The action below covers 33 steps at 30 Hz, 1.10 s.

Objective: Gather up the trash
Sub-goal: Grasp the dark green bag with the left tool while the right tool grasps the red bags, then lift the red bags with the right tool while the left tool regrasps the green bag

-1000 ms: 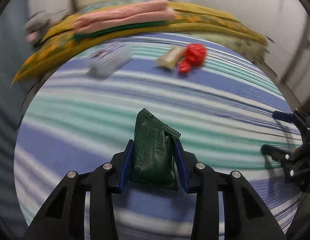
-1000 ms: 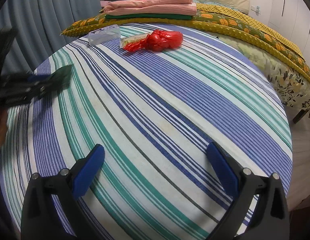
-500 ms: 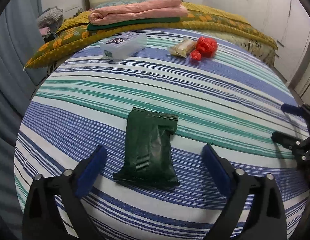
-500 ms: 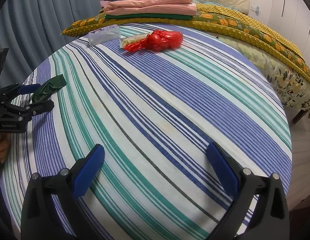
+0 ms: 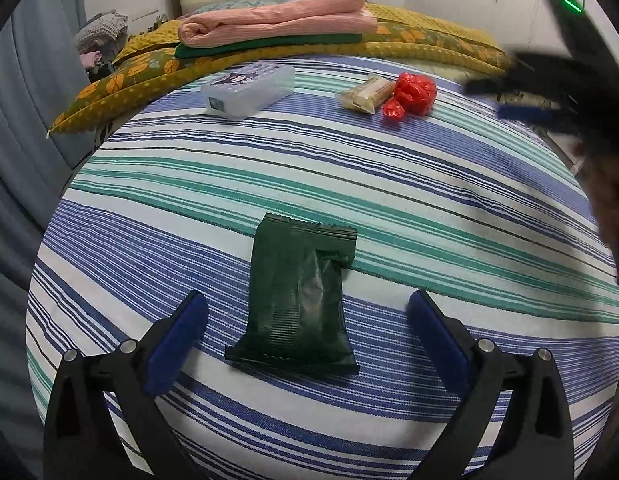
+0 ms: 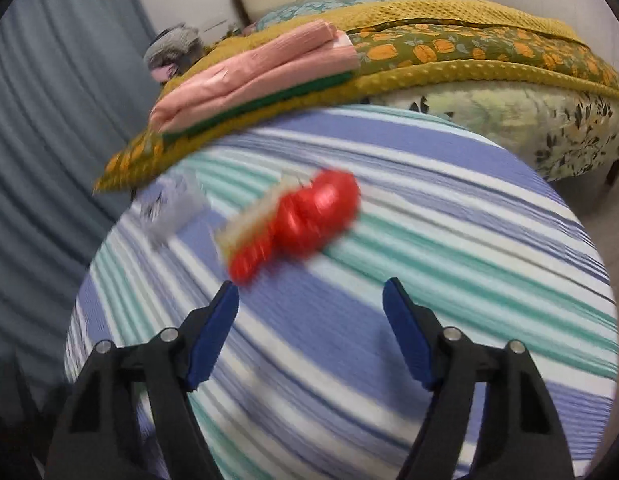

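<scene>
From the right gripper, fingers spread and empty, the red crumpled bag lies on the striped desk at about 12 o'clock, its long axis running 8-to-2, while the left gripper, also apart, straddles the green wrapper.

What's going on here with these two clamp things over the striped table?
A person with a gripper in each hand is gathering trash off a striped tablecloth. The left gripper is open, with a dark green snack wrapper lying flat on the cloth between its fingers, not gripped. The right gripper is open too, close to a crumpled red plastic bag and a tan wrapper; that view is motion-blurred.
</scene>
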### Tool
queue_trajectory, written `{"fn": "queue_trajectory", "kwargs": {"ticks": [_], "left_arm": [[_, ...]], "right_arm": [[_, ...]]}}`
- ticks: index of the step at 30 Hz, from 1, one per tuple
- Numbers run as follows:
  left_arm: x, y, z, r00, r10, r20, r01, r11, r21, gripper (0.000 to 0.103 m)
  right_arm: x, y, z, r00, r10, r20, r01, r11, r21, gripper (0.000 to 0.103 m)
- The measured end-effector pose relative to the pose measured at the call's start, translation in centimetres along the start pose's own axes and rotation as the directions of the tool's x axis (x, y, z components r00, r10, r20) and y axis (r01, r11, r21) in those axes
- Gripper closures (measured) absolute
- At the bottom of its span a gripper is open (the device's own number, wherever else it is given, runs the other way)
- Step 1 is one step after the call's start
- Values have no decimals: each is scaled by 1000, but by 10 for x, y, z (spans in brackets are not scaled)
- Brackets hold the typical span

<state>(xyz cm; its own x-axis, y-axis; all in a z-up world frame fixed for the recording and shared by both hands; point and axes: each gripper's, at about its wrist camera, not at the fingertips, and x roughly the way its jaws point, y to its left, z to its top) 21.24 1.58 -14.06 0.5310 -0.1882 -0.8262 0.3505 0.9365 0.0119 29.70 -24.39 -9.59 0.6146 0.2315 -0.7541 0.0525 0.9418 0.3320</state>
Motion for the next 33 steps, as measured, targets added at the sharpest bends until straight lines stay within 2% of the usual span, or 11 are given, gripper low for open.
{"fn": "queue_trajectory", "kwargs": {"ticks": [4,8,10,15,18,22,24,27,28,31,33], "left_arm": [[0,0,0,1000,0,0,0,1000,0,4],[0,0,0,1000,-1,0,1,1000,0,4],[0,0,0,1000,-1,0,1,1000,0,4],[0,-1,0,1000,-2,0,2,1000,-3,4],[0,-1,0,1000,-2,0,2,1000,-3,4],[0,-1,0,1000,-2,0,2,1000,-3,4],[0,-1,0,1000,-2,0,2,1000,-3,4],[0,-1,0,1000,-2,0,2,1000,-3,4],[0,0,0,1000,-2,0,2,1000,-3,4],[0,-1,0,1000,-3,0,3,1000,-3,4],[0,0,0,1000,-3,0,3,1000,-3,4]], "right_arm": [[38,12,19,998,-57,-4,57,996,67,29],[59,16,21,997,-80,-13,81,995,50,30],[57,13,19,998,-69,1,68,997,40,55],[32,17,12,999,-36,9,37,993,-115,56],[3,30,-6,991,77,-108,-104,957,-271,56],[-29,52,-46,929,157,-334,-294,861,-414,56],[-37,56,-68,910,128,-395,-318,827,-463,55],[-38,51,-94,927,16,-375,-237,799,-553,52],[-39,47,-98,937,-7,-350,-204,800,-563,45],[-49,36,-103,961,-12,-276,-140,840,-524,31],[-56,36,-108,970,35,-239,-148,868,-474,23]]}}
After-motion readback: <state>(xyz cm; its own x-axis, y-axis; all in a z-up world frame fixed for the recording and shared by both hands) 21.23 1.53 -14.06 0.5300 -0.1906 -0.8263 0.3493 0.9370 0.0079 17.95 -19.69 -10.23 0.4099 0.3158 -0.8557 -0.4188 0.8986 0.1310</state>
